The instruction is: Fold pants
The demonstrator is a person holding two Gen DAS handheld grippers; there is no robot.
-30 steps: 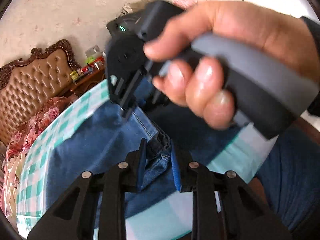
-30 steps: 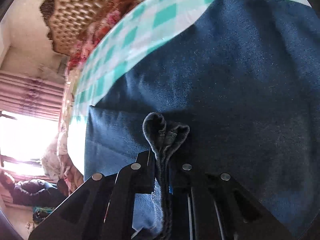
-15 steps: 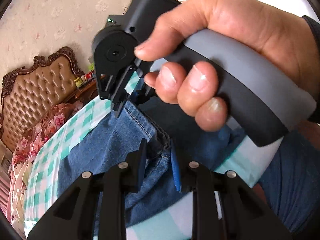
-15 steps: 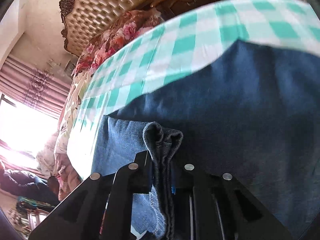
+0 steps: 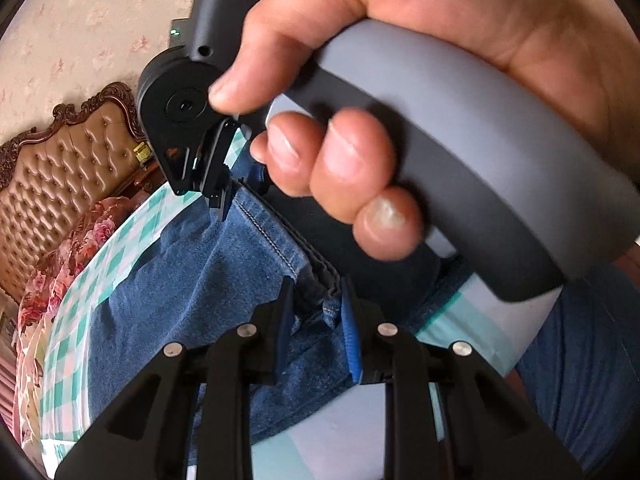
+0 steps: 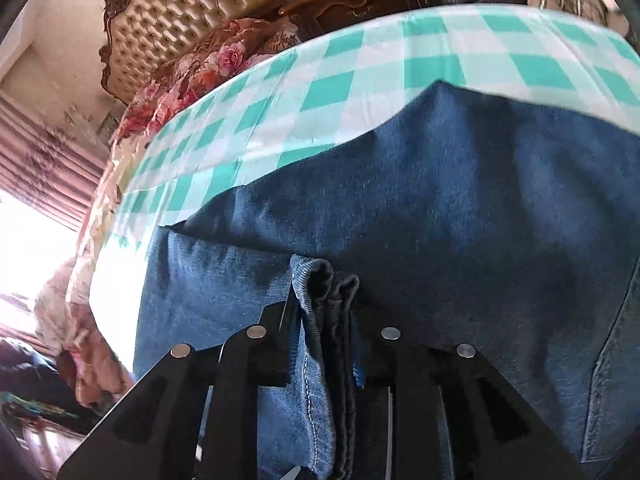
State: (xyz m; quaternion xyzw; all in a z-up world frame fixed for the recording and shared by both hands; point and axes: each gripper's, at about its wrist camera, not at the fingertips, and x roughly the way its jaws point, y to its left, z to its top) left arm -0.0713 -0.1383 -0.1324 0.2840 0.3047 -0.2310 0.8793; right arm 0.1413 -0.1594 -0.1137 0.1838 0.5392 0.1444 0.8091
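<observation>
Pinching Denim at Both Ends

Gripping bunched fabric, the left gripper (image 5: 314,312) pinches the pants (image 5: 192,280) lying on the checked cloth (image 5: 120,240). The right gripper (image 6: 324,320) is opening, a folded hem between its fingers (image 6: 280,340), pads apparently touching it.

A home bedroom: tufted headboard (image 6: 180,12), floral bedding (image 6: 208,60).

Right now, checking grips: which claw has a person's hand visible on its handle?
The right claw, seen in the left wrist view with the hand on its grey handle; it's opening around the jeans edge.
</observation>
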